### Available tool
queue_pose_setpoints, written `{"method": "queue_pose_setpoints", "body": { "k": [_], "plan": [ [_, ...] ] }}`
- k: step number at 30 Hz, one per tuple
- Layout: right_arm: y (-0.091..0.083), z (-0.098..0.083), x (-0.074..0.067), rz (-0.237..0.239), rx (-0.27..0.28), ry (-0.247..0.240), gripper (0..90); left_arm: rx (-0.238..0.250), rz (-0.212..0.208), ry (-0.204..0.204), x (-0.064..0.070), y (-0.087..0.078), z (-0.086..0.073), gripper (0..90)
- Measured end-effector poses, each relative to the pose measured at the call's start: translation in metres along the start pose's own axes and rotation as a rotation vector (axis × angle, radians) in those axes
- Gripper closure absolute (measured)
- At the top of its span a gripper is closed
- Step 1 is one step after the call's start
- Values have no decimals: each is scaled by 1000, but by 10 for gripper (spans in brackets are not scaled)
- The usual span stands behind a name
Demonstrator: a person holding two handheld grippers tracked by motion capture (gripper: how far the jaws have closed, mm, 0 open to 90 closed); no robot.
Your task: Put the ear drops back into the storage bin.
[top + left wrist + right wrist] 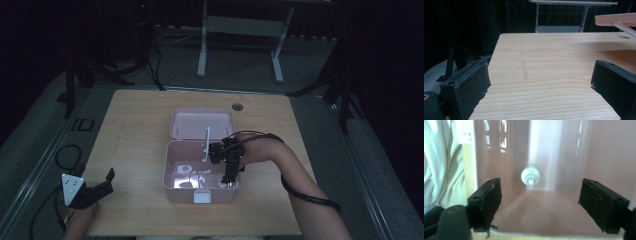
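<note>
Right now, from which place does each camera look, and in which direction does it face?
High view: above the person's side, facing forward and down on the table and the open pink box; both forearms, left gripper and right gripper show.
Left gripper view: low over the table, looking level across the bare wood; its own open jaws show.
Right gripper view: looking down into the box at a small white bottle; its own open jaws show.
Shared: the high view and the right gripper view both see the box interior.
</note>
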State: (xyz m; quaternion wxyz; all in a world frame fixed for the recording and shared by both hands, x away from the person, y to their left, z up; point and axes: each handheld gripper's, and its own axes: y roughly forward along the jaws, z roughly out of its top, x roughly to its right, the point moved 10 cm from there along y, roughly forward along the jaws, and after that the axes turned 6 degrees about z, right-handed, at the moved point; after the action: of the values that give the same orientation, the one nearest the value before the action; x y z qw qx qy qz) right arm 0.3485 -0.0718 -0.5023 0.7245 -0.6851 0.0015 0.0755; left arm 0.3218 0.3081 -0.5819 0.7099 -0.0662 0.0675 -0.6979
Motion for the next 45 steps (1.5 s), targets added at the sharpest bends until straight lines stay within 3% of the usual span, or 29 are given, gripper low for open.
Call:
{"method": "queue_pose_setpoints", "body": {
  "k": [8, 14, 20, 29, 35, 45],
  "plan": [
    [-19, -12, 3, -53, 35, 4, 171, 0, 2, 1, 0, 0, 0, 20],
    [-31, -25, 8, -107, 64, 41, 171, 2, 2, 2, 0, 0, 0, 20],
    [-36, -43, 11, -124, 95, 86, 171, 2, 2, 2, 0, 0, 0, 20],
    [-27, -71, 14, -136, 111, 137, 171, 1, 2, 2, 0, 0, 0, 20],
    [-21, -86, 18, -177, 175, 178, 171, 3, 3, 3, 0, 0, 0, 20],
    [6, -108, 21, -186, 212, 226, 162, 3, 3, 3, 0, 0, 0, 20]
  ]
}}
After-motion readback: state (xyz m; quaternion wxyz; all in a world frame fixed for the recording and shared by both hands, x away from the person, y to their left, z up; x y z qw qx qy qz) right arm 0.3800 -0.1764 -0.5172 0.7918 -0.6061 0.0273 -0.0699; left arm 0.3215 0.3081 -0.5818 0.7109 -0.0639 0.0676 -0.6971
